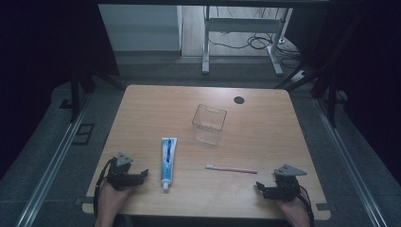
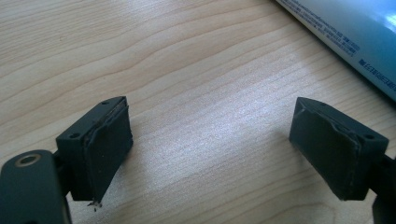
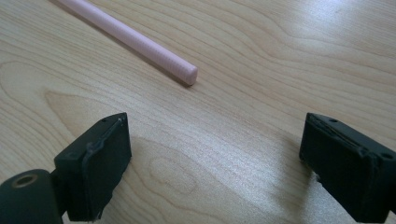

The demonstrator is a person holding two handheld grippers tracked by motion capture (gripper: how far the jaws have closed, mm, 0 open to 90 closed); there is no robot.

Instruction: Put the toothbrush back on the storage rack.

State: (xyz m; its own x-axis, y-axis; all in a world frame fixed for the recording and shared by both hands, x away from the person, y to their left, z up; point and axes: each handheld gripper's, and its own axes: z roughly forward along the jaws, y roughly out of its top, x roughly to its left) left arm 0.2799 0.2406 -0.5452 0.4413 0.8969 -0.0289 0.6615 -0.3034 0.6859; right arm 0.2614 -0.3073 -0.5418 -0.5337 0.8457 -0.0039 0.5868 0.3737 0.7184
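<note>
Both forearms enter from the near edge, one at each front corner, hands wrapped around the gripper bodies. Left gripper [image 1: 144, 174] sits low, jaws pointing inward toward the right, grey three-cornered plate on top, cable looping back along the wrist. Right gripper [image 1: 258, 186] mirrors it, jaws pointing inward toward the left, plate up, cable trailing by the hand. In each gripper view the two black jaws stand wide apart, pads facing each other, nothing between them. Left hand [image 1: 109, 198] and right hand [image 1: 297, 213] hold level.
</note>
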